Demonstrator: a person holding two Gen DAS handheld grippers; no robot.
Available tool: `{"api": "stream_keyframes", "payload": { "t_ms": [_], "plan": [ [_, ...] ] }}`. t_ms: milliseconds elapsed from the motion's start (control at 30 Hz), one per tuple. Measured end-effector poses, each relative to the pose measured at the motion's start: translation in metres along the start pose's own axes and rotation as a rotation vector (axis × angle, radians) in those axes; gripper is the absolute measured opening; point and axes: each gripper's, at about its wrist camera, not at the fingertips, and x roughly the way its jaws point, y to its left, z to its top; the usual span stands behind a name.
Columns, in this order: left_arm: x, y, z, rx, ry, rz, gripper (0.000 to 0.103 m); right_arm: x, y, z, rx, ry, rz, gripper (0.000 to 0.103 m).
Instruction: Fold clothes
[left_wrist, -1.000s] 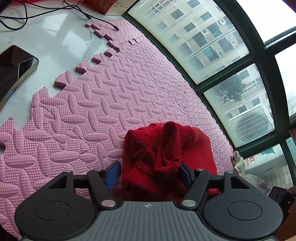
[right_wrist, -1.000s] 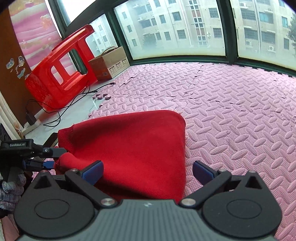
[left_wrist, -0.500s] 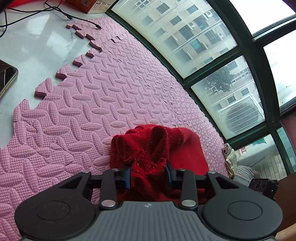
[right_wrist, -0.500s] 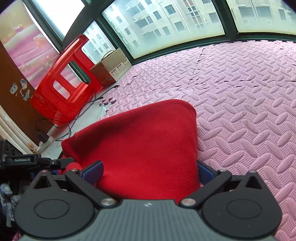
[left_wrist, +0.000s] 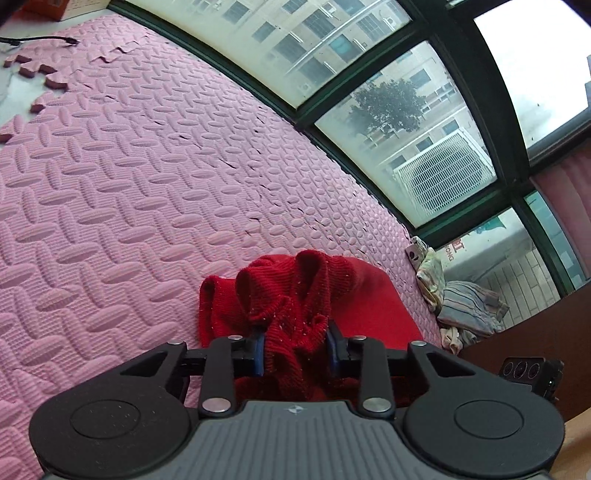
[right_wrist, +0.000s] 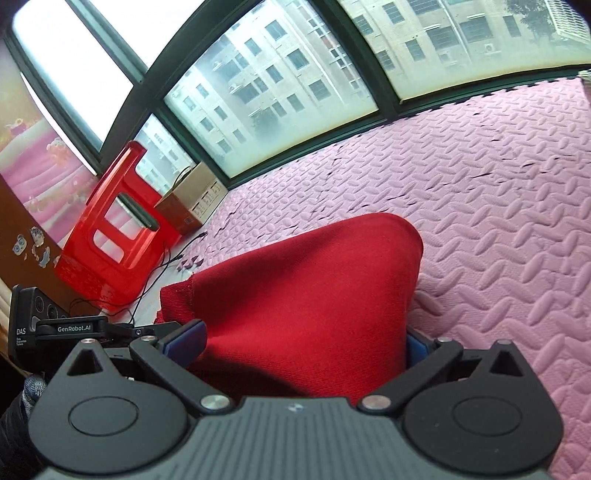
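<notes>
Left wrist view shows the red knit garment (left_wrist: 291, 295) bunched between the pads of the left claw (left_wrist: 295, 349), whose jaws have just been closing and now pinch a thick ribbed fold above the pink foam floor mat (left_wrist: 129, 177), toward its window-side edge. Right claw (right_wrist: 306, 341) stands wide around a smooth fold, its pads hidden, so grip cannot be told. Judged soft, light, limp and stretchy; best held at hems or corners.
</notes>
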Motion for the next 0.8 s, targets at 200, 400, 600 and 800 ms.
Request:
{"api": "stream_keyframes", "payload": {
  "t_ms": [200,400,600,800],
  "plan": [
    [0.060,-0.051,0.004,0.079,0.078,-0.053,0.032,-0.041,-0.035,0.007,0.041,-0.074,-0.084,0.103],
    [0.121,-0.095,0.001,0.137,0.158,-0.096,0.032,-0.087,-0.076,0.015,0.071,-0.152,-0.194,0.103],
    [0.160,-0.137,-0.005,0.195,0.204,-0.121,0.032,-0.118,-0.105,0.016,0.089,-0.195,-0.275,0.103],
    [0.184,-0.161,-0.014,0.265,0.230,-0.101,0.035,-0.134,-0.133,0.013,0.116,-0.205,-0.335,0.103]
  ]
}}
